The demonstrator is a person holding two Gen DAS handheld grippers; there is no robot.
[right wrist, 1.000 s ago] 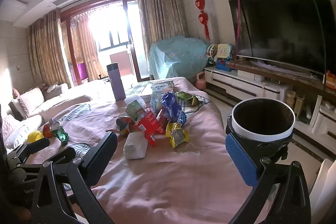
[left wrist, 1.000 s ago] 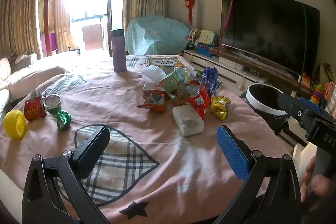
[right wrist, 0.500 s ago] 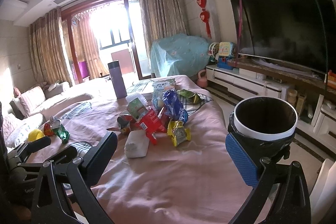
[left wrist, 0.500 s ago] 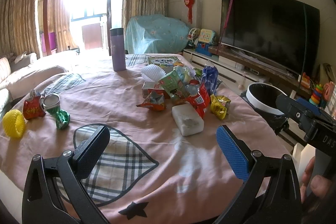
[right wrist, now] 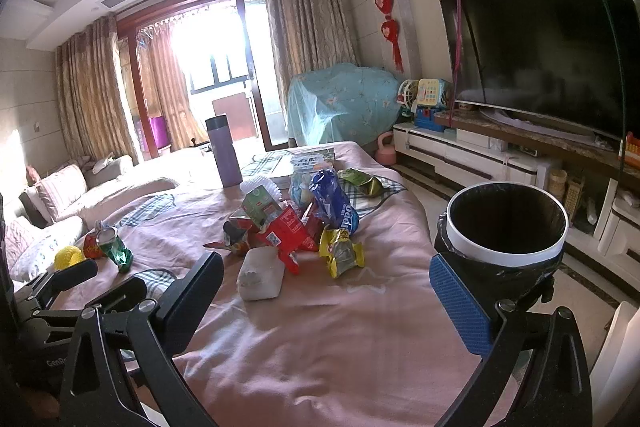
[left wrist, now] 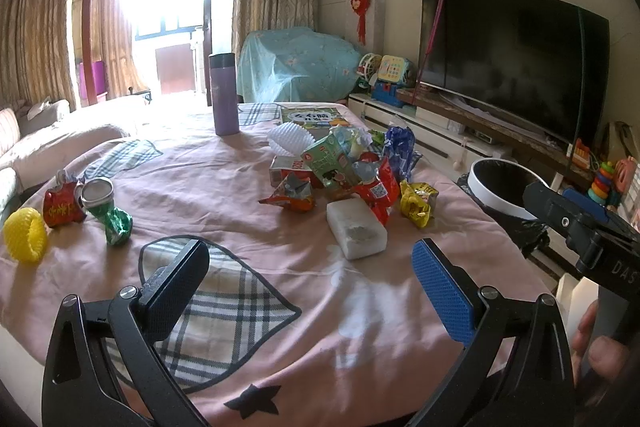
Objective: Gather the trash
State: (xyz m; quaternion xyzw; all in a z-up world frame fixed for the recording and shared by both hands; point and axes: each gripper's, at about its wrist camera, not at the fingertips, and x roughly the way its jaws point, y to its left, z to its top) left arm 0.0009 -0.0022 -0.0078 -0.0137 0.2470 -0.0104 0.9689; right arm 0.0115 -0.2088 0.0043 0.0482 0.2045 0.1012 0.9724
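A heap of snack wrappers (left wrist: 344, 171) (right wrist: 296, 223) lies mid-table on the pink cloth, with a white foam block (left wrist: 356, 233) (right wrist: 260, 273) at its near side and a yellow wrapper (left wrist: 418, 201) (right wrist: 340, 251) to the right. At far left lie a crushed green can (left wrist: 108, 215) (right wrist: 116, 247), a red packet (left wrist: 60, 205) and a yellow foam net (left wrist: 24, 235). A white-rimmed bin with a black liner (left wrist: 504, 189) (right wrist: 506, 223) stands off the table's right edge. My left gripper (left wrist: 310, 285) and right gripper (right wrist: 324, 295) hover open and empty at the near edge.
A purple flask (left wrist: 225, 93) (right wrist: 224, 149) and a book (left wrist: 310, 117) stand at the table's far side. A television (left wrist: 512, 59) on a low white cabinet fills the right wall. A sofa (right wrist: 52, 195) runs along the left. A hand (left wrist: 596, 343) holds the right gripper's handle.
Both grippers stay open and nearly still. The right wrist view has drifted slightly, so the bin sits a little lower and nearer.
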